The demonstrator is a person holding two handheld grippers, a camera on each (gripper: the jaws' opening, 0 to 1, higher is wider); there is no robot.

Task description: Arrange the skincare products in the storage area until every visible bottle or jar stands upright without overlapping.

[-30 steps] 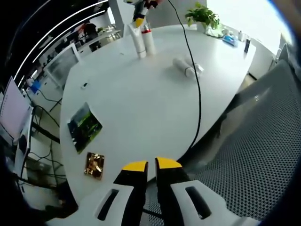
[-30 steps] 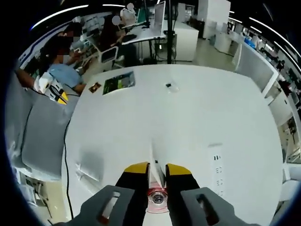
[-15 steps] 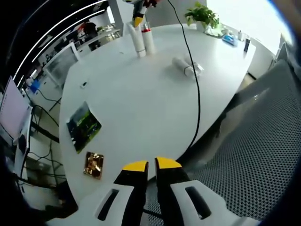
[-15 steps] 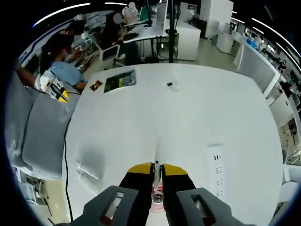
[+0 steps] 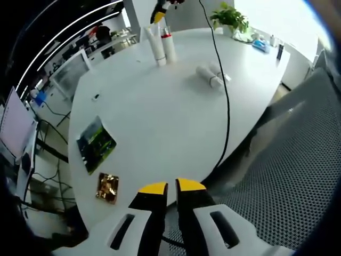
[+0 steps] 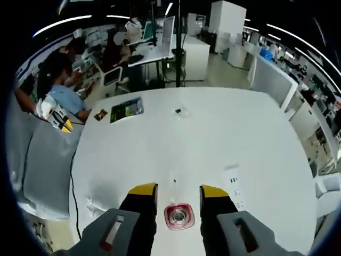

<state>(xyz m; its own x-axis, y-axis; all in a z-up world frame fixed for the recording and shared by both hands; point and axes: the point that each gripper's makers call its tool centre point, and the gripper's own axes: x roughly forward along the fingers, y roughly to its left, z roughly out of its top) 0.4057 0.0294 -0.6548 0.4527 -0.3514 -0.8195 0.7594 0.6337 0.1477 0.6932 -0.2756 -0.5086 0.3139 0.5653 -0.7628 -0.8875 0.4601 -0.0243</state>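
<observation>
red-capped bottle [image 6: 178,215] upright between the spread jaws of the right tool [image 6: 177,191], untouched by either.

Two tubes [image 5: 160,44] upright side by side at table [image 5: 160,117] far edge; bottles [image 5: 211,75] lying right, nearer.

On the white desk [image 5: 160,112] the left gripper view shows four skincare containers. Two stand upright side by side at the far edge: one white tube [image 5: 156,47] and one red-capped bottle [image 5: 168,47]. Two lie on their sides nearer the middle of the desk, touching each other: a white bottle [image 5: 208,77] and a second white container [image 5: 220,73]. Toward the desk's near edge lie one green card [image 5: 96,144] and one small gold packet [image 5: 107,188]. One black cable [image 5: 226,106] crosses the desk.
</observation>
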